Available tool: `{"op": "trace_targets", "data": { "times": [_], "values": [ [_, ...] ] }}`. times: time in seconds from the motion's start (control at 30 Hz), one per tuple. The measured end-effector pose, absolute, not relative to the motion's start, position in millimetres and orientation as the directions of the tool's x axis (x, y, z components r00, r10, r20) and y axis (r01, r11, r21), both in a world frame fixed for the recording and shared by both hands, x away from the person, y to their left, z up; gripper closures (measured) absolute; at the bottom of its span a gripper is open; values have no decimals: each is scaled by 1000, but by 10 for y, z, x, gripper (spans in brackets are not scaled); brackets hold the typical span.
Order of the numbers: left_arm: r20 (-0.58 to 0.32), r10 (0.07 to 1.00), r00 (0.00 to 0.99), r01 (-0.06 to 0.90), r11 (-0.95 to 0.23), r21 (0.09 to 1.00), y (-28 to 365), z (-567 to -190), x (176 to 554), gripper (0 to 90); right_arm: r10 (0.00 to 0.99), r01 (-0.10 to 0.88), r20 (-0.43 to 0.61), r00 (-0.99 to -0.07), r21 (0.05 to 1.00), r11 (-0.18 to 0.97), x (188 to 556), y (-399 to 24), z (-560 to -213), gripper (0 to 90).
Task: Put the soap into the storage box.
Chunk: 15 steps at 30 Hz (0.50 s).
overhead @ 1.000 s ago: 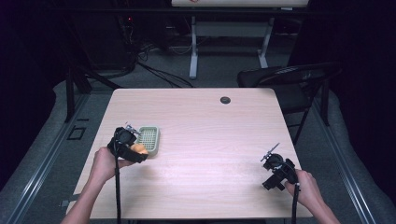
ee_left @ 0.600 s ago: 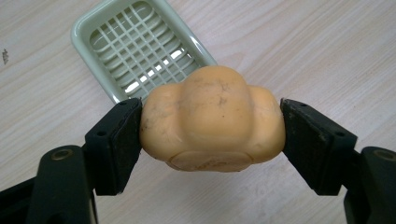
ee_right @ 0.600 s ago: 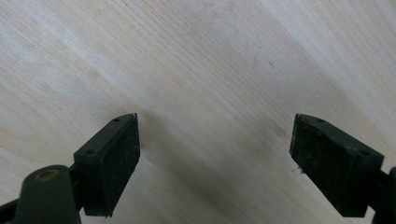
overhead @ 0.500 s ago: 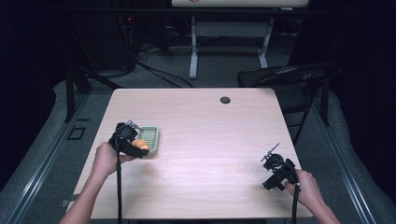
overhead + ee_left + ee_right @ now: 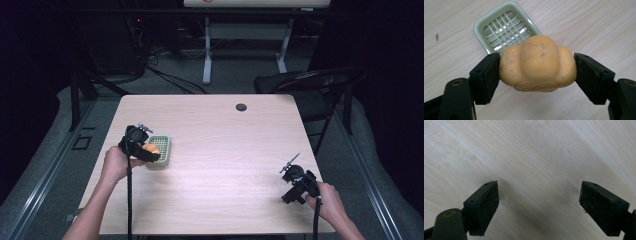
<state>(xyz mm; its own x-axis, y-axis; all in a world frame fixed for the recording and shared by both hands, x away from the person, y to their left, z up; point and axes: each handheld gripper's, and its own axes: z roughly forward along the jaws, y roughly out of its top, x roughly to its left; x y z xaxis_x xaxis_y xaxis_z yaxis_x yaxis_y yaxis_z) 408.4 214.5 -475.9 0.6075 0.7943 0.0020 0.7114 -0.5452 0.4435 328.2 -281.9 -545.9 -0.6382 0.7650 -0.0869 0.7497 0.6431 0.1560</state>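
Observation:
An orange, lumpy bar of soap is squeezed between the black pads of my left gripper, which is shut on it. Just beyond it lies a pale green soap dish with a slotted grid floor and nothing in it. In the high view the left gripper holds the soap over the left edge of the dish on the table's left side. My right gripper rests near the front right corner. Its jaws stand apart over bare wood with nothing between them.
The light wooden table has a small dark round cap near its far edge. A black folding chair stands behind the far right corner. White desk legs and cables lie on the floor beyond.
My left gripper has shifted slightly away from the person with the soap, closer over the dish. The right gripper has stayed where it was.

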Motion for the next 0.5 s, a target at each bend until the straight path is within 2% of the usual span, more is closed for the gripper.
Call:
{"op": "trace_targets", "data": {
  "times": [0.33,0.5],
  "values": [
    [6,806,592,730,-540,420,2145,-4791,4227,249,754,743,-88,-651,130,656,3295,-2820,-5457,157],
    [6,810,586,742,-540,397,2125,-4819,4300,249,762,748,-76,-643,151,646,3288,-2820,-5480,157]
  ]
}}
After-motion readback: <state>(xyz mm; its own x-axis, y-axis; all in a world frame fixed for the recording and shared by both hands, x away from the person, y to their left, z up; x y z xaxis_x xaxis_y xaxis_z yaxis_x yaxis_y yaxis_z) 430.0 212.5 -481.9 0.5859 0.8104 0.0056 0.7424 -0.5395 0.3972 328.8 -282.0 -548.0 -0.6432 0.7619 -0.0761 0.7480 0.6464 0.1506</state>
